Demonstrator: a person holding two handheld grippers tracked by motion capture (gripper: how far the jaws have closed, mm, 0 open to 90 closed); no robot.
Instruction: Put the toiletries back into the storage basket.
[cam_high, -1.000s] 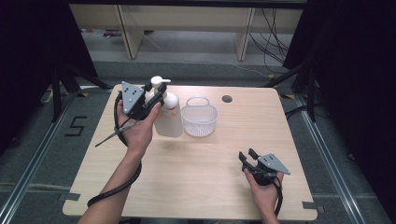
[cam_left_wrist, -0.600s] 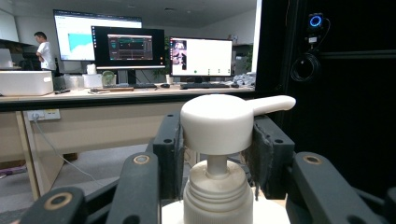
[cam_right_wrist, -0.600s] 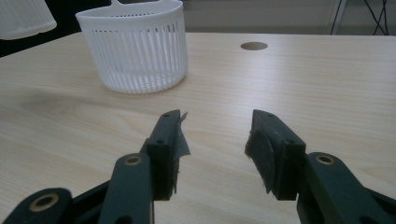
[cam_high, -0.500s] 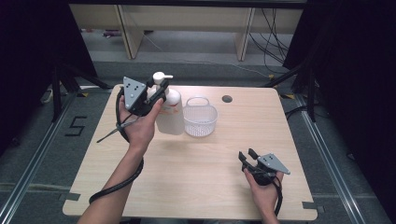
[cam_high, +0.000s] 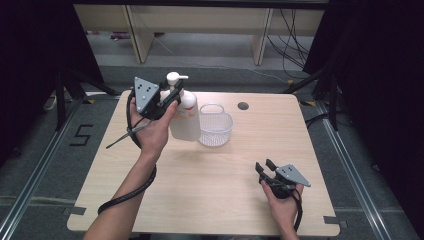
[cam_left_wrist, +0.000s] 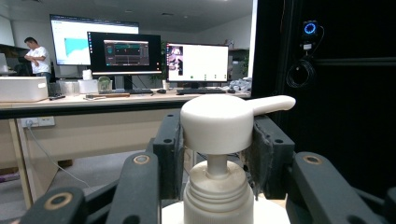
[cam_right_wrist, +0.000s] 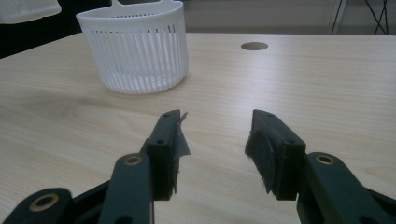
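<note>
The table (cam_high: 210, 190) is seen whole from the high view, w/ its far edge cut off in the right gripper view. On its far left part the pump bottle (cam_high: 184, 120) is stood or held upright; whether its base rests on the wood can't be told, since the person's left hand (cam_high: 152, 132) covers the lower left side. Just beside it, to the right, a white slotted basket (cam_high: 216, 125) is set, near a round hole (cam_high: 243, 106) in the tabletop.

The left gripper (cam_high: 172, 97) is placed at the bottle's top. In the left gripper view the pump head (cam_left_wrist: 217, 123) is seen betw. the two black jaws, which are half spread; the pads look to be pressed against the sides of the head, though contact on the left side is hard to make out. The bottle's body is cut off at the bottom of that view, and only neck and collar are shown. Desks w/ monitors are seen behind, which the high view doesn't give.

The right gripper (cam_high: 265, 167) is held low near the table's near right corner, well apart from bottle and basket. Its jaws are spread w/ nothing betw. them, as shown in the right gripper view, where the basket (cam_right_wrist: 135, 51) is seen ahead, its handle cut off at the top.
</note>
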